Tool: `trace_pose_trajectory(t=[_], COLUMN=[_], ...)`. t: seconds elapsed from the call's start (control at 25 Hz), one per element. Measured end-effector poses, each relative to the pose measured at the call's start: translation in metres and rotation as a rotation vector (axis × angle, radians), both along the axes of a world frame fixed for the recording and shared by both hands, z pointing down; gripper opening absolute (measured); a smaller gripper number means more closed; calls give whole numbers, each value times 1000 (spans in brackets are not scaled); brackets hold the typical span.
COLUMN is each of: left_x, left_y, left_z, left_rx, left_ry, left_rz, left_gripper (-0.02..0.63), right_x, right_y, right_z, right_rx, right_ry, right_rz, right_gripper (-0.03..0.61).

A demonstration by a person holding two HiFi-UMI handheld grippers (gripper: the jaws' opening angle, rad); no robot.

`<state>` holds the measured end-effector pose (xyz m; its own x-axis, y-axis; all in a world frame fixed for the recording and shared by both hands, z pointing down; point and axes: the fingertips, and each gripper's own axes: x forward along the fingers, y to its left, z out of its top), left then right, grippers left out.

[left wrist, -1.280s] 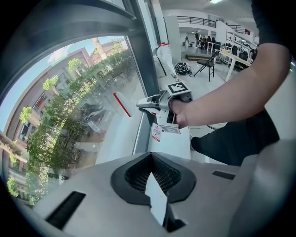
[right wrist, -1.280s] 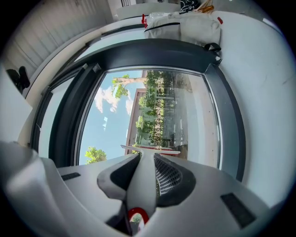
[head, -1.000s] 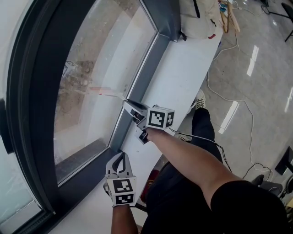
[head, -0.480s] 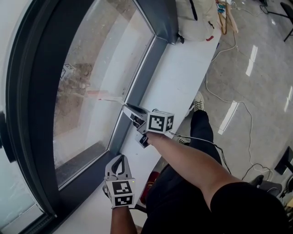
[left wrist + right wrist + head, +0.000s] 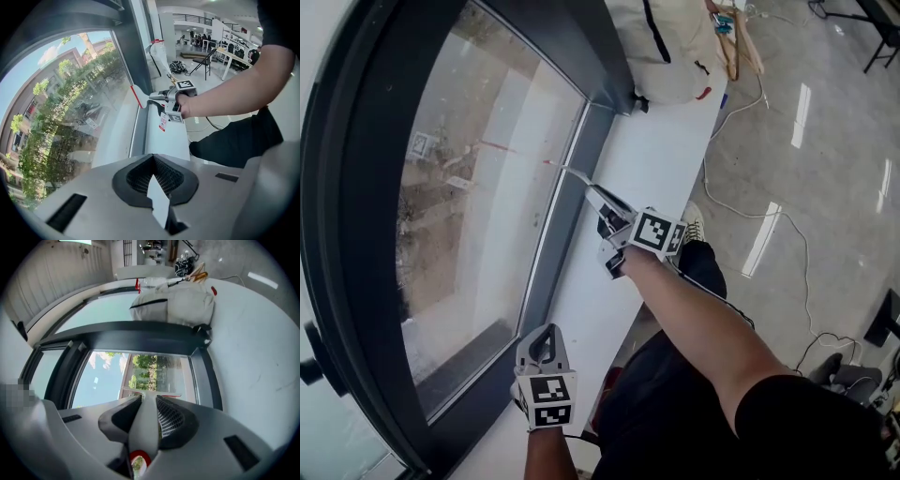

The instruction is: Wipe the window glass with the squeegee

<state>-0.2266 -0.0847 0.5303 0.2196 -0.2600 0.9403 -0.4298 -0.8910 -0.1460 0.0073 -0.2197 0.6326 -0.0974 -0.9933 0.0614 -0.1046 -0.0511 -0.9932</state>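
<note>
Head view shows the squeegee (image 5: 578, 175) with its blade against the window glass (image 5: 478, 206), close to the dark frame above the white sill (image 5: 666, 141). It looks light, with a stiff handle and a soft rubber edge, so the handle is where to hold it. The right gripper (image 5: 602, 201) clamps that handle tightly. The left gripper (image 5: 545, 333) hangs low, jaws together, holding nothing.

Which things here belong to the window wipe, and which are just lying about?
Job: squeegee, clamped in the right gripper; window glass.
Lying about: white bag on the sill; cable on the floor; left gripper, shut and empty.
</note>
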Motion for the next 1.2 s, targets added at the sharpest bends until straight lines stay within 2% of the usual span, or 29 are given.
trace_pose_trajectory(t=[0.12, 0.24, 0.48, 0.88, 1.2], left_x=[23, 46, 80, 103, 100], left_y=[-7, -15, -35, -50, -49], left_z=[7, 14, 34, 72, 79], left_rx=[-21, -32, -44, -98, -106], left_ry=[-6, -3, -40, -83, -88], left_rz=[19, 41, 60, 61, 47], left_gripper=[0, 0, 0, 2, 2], right_x=[55, 95, 144, 159, 157], right_y=[-18, -41, -77, -123, -129], right_z=[11, 26, 65, 84, 84], right_rx=[-5, -12, -37, 83, 119], right_ry=[16, 35, 52, 28, 15], right_rz=[76, 107, 120, 79, 62], right_gripper=[91, 91, 91, 91, 91])
